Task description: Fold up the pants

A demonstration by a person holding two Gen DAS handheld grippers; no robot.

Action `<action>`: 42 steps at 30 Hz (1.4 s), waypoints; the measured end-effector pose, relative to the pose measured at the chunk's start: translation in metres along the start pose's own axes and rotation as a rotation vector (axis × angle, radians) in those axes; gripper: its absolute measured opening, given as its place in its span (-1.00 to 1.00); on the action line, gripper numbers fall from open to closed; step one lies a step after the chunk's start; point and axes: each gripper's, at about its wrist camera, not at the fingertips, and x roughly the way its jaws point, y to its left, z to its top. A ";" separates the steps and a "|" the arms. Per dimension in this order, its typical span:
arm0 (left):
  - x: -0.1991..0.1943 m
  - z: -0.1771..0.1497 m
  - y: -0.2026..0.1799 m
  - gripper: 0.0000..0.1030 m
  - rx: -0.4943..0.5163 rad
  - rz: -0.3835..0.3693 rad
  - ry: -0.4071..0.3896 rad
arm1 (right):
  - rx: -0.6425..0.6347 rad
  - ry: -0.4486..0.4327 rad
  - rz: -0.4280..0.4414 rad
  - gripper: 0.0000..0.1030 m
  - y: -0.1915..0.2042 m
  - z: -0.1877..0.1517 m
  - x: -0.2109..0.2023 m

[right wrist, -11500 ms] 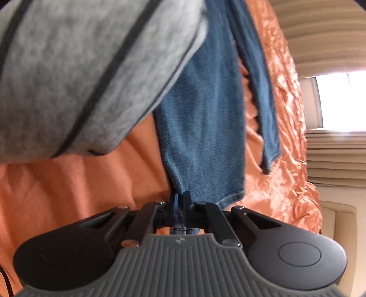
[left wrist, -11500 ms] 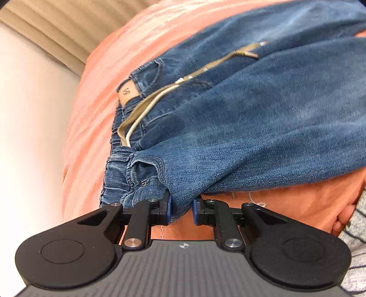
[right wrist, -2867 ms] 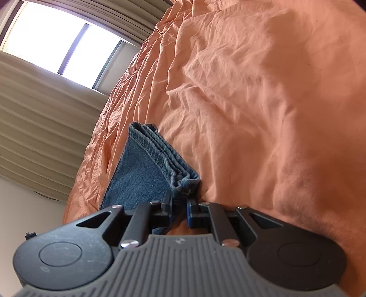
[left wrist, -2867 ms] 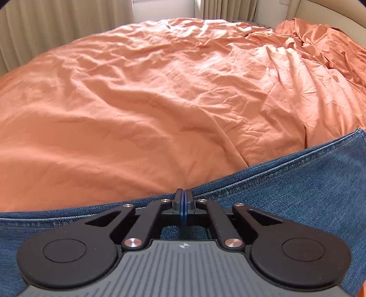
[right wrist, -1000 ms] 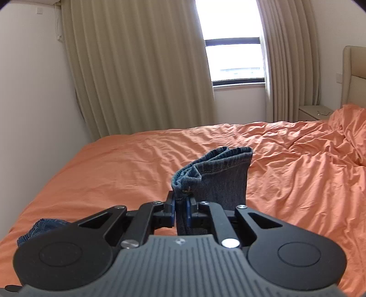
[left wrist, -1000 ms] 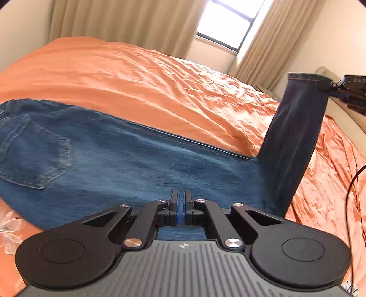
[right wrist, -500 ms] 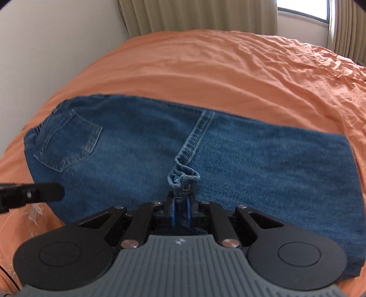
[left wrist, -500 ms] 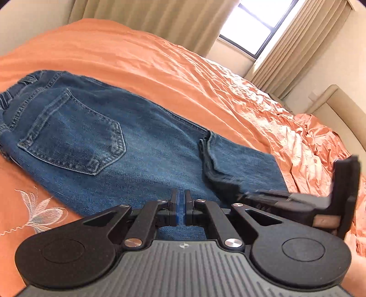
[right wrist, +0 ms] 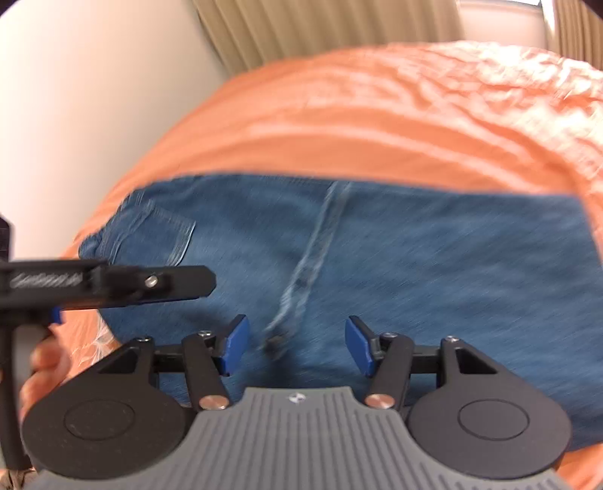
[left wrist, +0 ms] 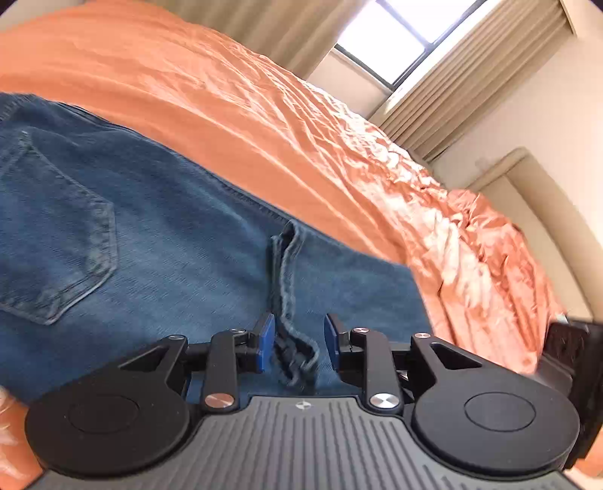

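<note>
One pair of jeans (left wrist: 169,233) folded on bed (left wrist: 233,98), seemingly flat, left tool (left wrist: 296,341) and right tool (right wrist: 297,345) opening, released.

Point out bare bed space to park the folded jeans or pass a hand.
Free: bare orange sheet beyond the jeans, toward the curtains and window. Crowded: near edge, with left gripper and right gripper, both opening, over the hem.

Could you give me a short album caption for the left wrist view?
Left tongs opening over folded jeans on an orange bedspread, the cuff hem lying between them.
</note>
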 end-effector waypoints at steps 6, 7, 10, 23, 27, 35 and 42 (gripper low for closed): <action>0.057 0.028 0.018 -0.31 -0.123 -0.038 -0.021 | 0.013 -0.087 -0.104 0.11 -0.062 -0.004 -0.025; 0.068 0.031 0.021 -0.31 -0.138 -0.038 -0.018 | 0.024 -0.098 -0.118 0.12 -0.073 -0.005 -0.029; 0.092 0.039 0.030 -0.31 -0.168 -0.028 -0.009 | 0.074 -0.144 -0.147 0.12 -0.103 -0.011 -0.038; 0.084 0.039 -0.012 -0.87 0.046 0.007 -0.127 | 0.322 -0.216 -0.175 -0.44 -0.191 -0.024 -0.054; 0.057 0.031 -0.057 -0.87 0.251 0.089 -0.217 | 0.317 -0.209 -0.146 -0.82 -0.206 0.006 -0.052; 0.110 0.028 -0.023 -0.87 0.243 0.231 -0.108 | 0.216 -0.105 -0.198 -1.00 -0.219 0.057 0.012; 0.124 0.026 0.001 -0.85 0.215 0.219 -0.054 | 0.139 -0.016 -0.254 -1.00 -0.227 0.052 0.051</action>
